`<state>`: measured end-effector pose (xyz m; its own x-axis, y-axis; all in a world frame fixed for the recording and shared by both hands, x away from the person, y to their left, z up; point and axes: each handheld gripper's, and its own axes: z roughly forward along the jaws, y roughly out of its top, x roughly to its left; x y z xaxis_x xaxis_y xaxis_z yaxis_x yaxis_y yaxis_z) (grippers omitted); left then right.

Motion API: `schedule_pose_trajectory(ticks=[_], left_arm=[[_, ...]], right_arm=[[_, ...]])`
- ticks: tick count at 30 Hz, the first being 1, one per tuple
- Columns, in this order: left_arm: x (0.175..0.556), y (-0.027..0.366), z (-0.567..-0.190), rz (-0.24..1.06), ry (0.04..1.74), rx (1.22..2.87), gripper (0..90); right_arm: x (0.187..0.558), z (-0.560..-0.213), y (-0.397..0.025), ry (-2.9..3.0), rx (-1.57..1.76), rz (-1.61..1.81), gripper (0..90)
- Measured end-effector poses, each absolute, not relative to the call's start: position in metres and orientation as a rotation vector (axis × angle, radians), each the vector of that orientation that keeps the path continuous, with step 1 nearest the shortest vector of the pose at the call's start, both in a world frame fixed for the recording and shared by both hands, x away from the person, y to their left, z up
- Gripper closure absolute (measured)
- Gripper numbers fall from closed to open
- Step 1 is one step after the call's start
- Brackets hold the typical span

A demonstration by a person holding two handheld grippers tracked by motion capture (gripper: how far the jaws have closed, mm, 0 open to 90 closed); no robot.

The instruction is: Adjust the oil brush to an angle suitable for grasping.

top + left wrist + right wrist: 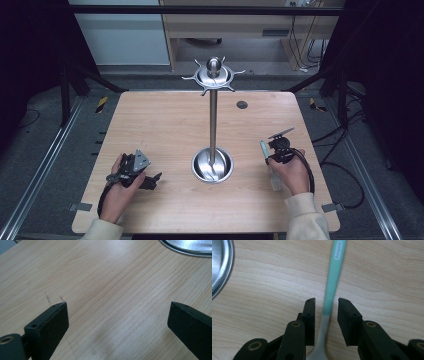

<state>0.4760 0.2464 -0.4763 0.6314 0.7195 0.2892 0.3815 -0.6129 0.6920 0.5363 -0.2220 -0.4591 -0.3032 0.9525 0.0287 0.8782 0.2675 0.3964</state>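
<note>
High view. A wooden table [165, 120] carries a metal stand [213, 125]: a round dished base, a thin upright pole, and a hooked crown with a ball on top. The left gripper [145, 177] rests on the table in the person's left hand [118, 192], with the stand's base off toward its jaw side. The right gripper [272, 150] is held in the right hand [292, 175] on the other side of the base. A spoon [263, 149] with a pale green handle lies on the wood right at this gripper's tips, its handle running away from the hand.

Left gripper view. The left gripper [117, 317] has its two black jaws spread wide, with bare wood grain between them and nothing held. The rim of the stand's base [190, 248] lies ahead and to one side, well apart from the jaws.

Right gripper view. The right gripper [326, 307] has its jaws narrowly apart, one on each side of the spoon [333, 277]. The spoon's handle is mint green with a small pale lettering near its far end; it turns to grey metal just between the jaws and widens below them. A thin gap shows on either side, so the jaws straddle the spoon rather than pinch it. The base's rim [227, 267] lies off to one side of the jaws.
</note>
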Motion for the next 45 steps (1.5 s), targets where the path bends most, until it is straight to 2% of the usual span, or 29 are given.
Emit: schedule_pose_trajectory(ticks=[30, 45], left_arm=[[0.4762, 0.2459, -0.4771, 0.753, 0.859, 2.267, 3.1], [0.4763, 0.2456, -0.4773, 0.750, 0.857, 2.269, 3.2]], right_arm=[[0.5414, -0.4694, -0.2212, 2.335, 1.775, 0.436, 80.1], [0.5401, -0.4642, -0.2203, 2.321, 1.800, 0.489, 82.6]])
